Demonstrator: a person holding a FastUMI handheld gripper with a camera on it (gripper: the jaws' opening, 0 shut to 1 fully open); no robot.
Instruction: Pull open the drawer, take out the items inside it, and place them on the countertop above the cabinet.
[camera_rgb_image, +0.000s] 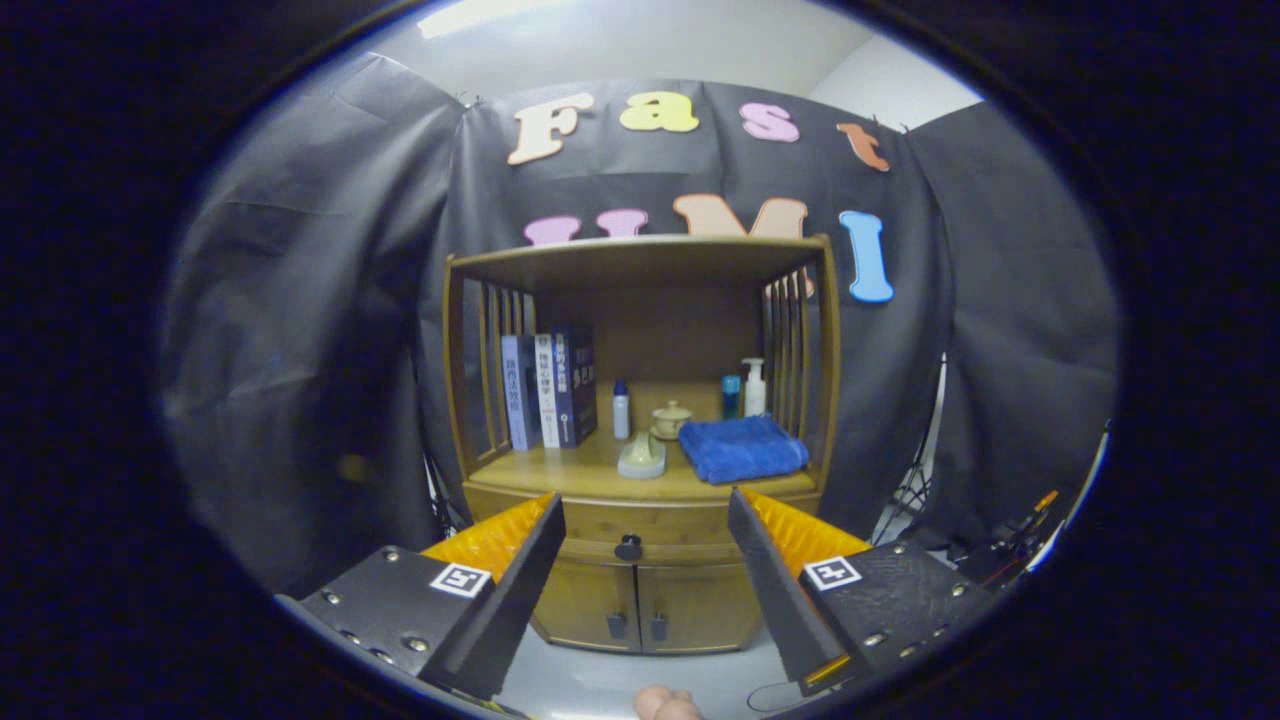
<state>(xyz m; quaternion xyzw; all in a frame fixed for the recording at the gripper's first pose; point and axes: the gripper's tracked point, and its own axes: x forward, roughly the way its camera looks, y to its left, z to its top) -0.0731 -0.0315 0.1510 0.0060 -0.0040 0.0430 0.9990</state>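
Observation:
A wooden cabinet (640, 590) stands ahead of me against the booth wall. Its drawer (690, 522) sits closed under the countertop (570, 472), with a dark round knob (628, 547) at the front. My gripper (645, 515) is open and holds nothing; its fingers frame the drawer front from a distance, the knob showing in the gap between them. The drawer's contents are hidden.
On the countertop stand books (550, 388), a small white bottle (621, 410), a pale green dish (642, 455), a lidded pot (671, 418), a folded blue towel (742, 448) and a pump bottle (754, 388). Two lower doors (640, 605) sit beneath the drawer. A person's fingers (666, 704) show below.

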